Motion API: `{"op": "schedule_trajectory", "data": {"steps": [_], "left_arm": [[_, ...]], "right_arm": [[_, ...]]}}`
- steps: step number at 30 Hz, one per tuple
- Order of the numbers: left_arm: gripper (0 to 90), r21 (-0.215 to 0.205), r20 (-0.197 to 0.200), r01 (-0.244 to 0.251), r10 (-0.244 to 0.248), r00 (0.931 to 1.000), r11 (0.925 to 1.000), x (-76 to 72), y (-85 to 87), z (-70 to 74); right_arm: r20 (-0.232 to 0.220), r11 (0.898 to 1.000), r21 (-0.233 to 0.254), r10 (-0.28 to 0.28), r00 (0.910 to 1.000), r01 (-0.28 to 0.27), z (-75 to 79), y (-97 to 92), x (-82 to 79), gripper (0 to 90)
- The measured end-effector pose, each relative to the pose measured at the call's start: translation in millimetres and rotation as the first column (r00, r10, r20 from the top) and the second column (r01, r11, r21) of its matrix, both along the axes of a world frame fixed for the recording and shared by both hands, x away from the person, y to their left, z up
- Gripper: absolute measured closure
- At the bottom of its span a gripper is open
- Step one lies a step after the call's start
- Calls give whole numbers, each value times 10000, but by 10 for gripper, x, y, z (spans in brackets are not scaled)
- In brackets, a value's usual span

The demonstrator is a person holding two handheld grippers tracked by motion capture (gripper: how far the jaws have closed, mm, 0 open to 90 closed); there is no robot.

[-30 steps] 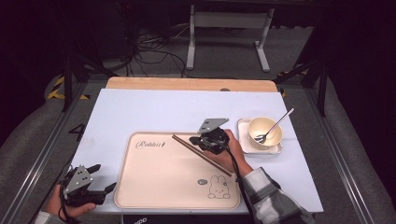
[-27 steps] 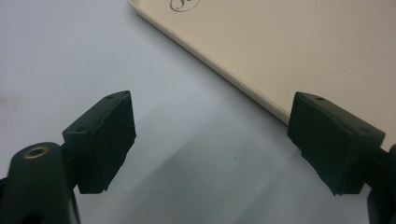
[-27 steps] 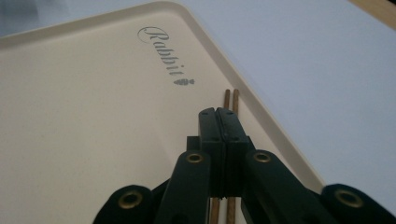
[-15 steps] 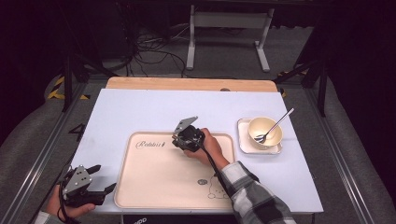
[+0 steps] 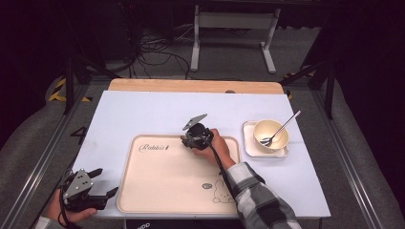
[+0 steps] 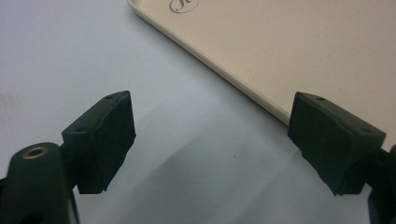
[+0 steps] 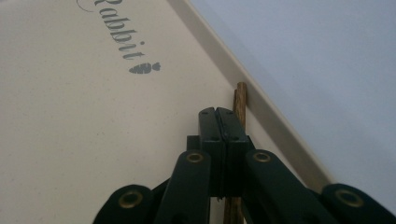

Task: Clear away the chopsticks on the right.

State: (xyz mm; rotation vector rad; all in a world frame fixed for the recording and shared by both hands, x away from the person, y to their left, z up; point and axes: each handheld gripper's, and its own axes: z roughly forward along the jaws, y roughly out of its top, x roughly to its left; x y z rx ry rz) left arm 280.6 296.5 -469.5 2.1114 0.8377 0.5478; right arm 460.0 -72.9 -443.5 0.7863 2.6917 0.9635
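Observation:
My right gripper is low over the far edge of the cream rabbit-print tray, its jaws pointing left. In the right gripper view the jaws are pressed together on a thin brown wooden stick. The stick runs under them, and its end lies against the inside of the tray's far rim. My left gripper rests open at the table's near left corner. Between its wide-apart jaws there is only bare white table, with the tray's edge just beyond.
A cream bowl with a metal spoon stands on a square white saucer right of the tray. A wooden strip borders the table's far edge. Dark floor, cables and a metal stand lie beyond.
My right gripper has carried the stick leftward and down, from beside the bowl to the tray's far rim. The left gripper has stayed put.

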Motion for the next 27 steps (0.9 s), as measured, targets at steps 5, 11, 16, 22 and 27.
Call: {"op": "schedule_trajectory", "data": {"steps": [5, 11, 16, 22, 27], "left_arm": [[158, 82, 20, 13, -13, 10000, 10000, -2, -7, 2], [158, 132, -1, 0, 0, 10000, 9999, -8, -25, 6], [158, 93, 87, 12, -12, 10000, 10000, -11, -15, 20], [158, 171, 63, -53, 52, 10000, 9998, -8, -32, 17], [157, 223, 24, -69, 68, 10000, 9997, 4, -43, 16]], "right_arm": [[22, 9999, 50, -108, 9999, 108, -5, -90, -32, 900], [114, 9991, -46, -413, 9991, 414, 1, -251, -86, 900], [217, 9975, -135, -693, 9974, 696, 8, -431, -111, 900], [554, 9930, -373, -1100, 9924, 1122, 16, -728, -166, 900], [787, 9878, -574, -1399, 9870, 1446, 23, -922, -203, 900]]}}
